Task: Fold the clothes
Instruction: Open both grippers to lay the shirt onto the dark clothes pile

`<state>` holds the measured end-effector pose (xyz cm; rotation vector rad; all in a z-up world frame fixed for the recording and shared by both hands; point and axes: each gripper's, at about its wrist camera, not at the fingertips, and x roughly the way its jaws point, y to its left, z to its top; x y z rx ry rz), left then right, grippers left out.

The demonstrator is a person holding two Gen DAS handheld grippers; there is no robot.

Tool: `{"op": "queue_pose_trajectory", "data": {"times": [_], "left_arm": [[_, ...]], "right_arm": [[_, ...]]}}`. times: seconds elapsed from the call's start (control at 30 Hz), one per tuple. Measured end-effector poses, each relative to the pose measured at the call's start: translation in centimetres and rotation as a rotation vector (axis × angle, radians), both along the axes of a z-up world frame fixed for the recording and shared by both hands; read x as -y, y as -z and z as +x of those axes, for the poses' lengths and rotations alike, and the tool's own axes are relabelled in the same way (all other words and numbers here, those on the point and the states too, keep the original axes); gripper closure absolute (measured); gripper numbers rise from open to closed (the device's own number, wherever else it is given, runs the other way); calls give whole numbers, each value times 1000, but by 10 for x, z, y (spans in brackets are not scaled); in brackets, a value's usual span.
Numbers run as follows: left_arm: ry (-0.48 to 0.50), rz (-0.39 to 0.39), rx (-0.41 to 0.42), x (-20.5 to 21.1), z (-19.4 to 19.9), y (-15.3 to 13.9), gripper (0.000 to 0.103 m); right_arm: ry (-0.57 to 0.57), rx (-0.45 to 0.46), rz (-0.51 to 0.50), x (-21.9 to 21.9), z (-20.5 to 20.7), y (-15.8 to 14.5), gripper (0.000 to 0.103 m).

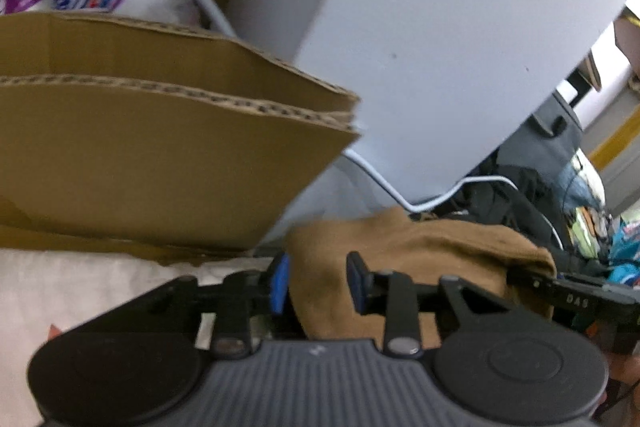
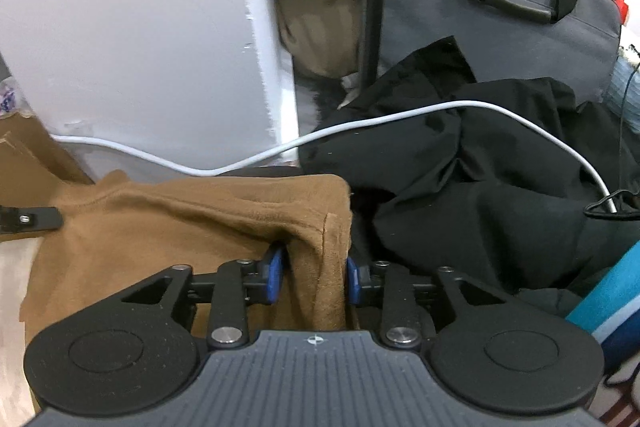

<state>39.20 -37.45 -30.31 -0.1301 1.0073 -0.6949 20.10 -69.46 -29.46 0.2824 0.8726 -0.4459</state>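
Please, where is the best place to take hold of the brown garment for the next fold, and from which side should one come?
Probably at its far right corner. The brown garment lies folded, and its right edge hangs as a thick vertical hem, easy to pinch. Come from the near side, as the right hand-held gripper does, its jaws apart around that hem. Stay below the white cable crossing behind.

A plain tan fleece garment [image 2: 192, 223] lies beside a black crumpled jacket [image 2: 480, 195], a thin white cable [image 2: 400, 115] and a brown corrugated cardboard box [image 1: 160, 155].
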Motion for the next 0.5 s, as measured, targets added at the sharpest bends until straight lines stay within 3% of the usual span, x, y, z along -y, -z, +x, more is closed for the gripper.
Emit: {"op": "queue_pose_trajectory", "data": {"times": [0.33, 0.37, 0.4, 0.5], "left_arm": [[51, -18, 18, -22, -33, -15, 50], [53, -19, 14, -23, -38, -14, 49], [58, -20, 11, -23, -43, -14, 49], [83, -5, 13, -22, -57, -10, 49]], "right_arm": [[-39, 59, -84, -18, -33, -39, 63], [-35, 62, -73, -18, -35, -37, 68], [-30, 64, -60, -19, -37, -34, 80], [-12, 33, -48, -18, -36, -17, 84]]}}
